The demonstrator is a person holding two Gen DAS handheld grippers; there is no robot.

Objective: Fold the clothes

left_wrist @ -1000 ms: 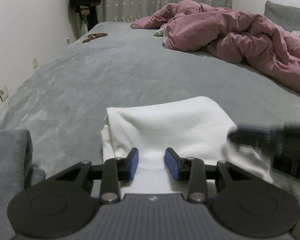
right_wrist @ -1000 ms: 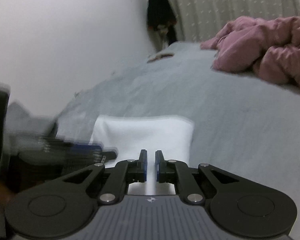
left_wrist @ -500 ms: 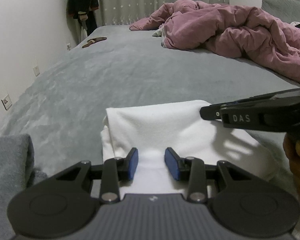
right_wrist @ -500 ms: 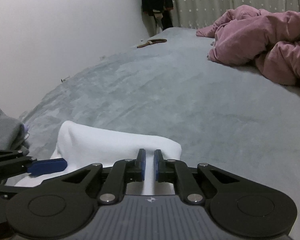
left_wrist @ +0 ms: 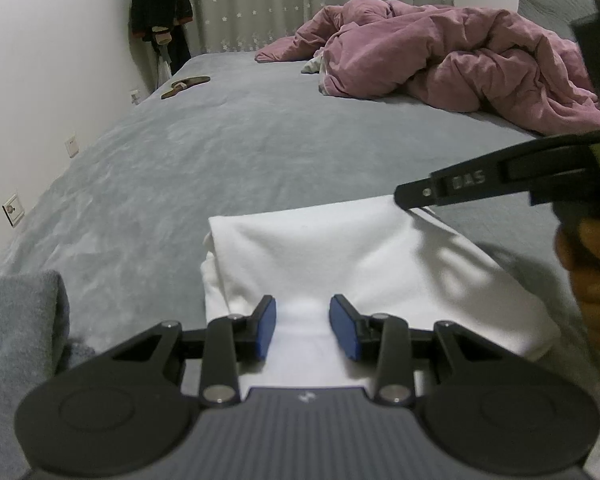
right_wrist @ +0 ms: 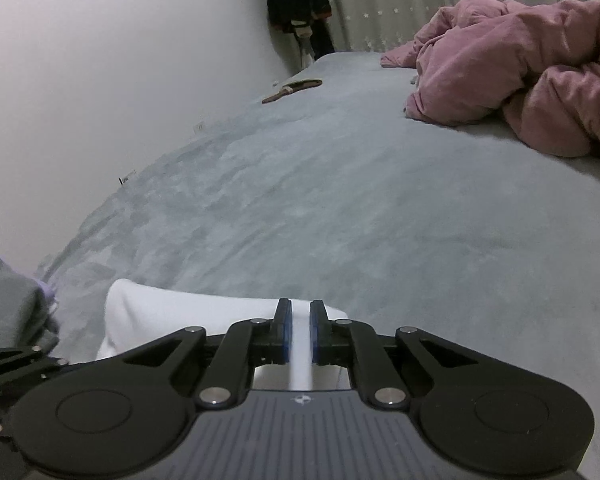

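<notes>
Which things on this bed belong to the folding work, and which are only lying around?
Part of the job:
- white garment
- left hand-held gripper
- right hand-held gripper

Just lying about:
- pink duvet
- grey cloth
- slipper
- dark jacket

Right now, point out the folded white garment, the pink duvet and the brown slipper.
folded white garment [left_wrist: 340,256]: left wrist view, middle of its top layer.
pink duvet [left_wrist: 460,56]: left wrist view, centre of the crumpled heap.
brown slipper [right_wrist: 292,89]: right wrist view, middle of its strap, near the wall.

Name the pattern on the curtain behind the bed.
Small white stars on grey curtain, clearest in the left wrist view.
</notes>
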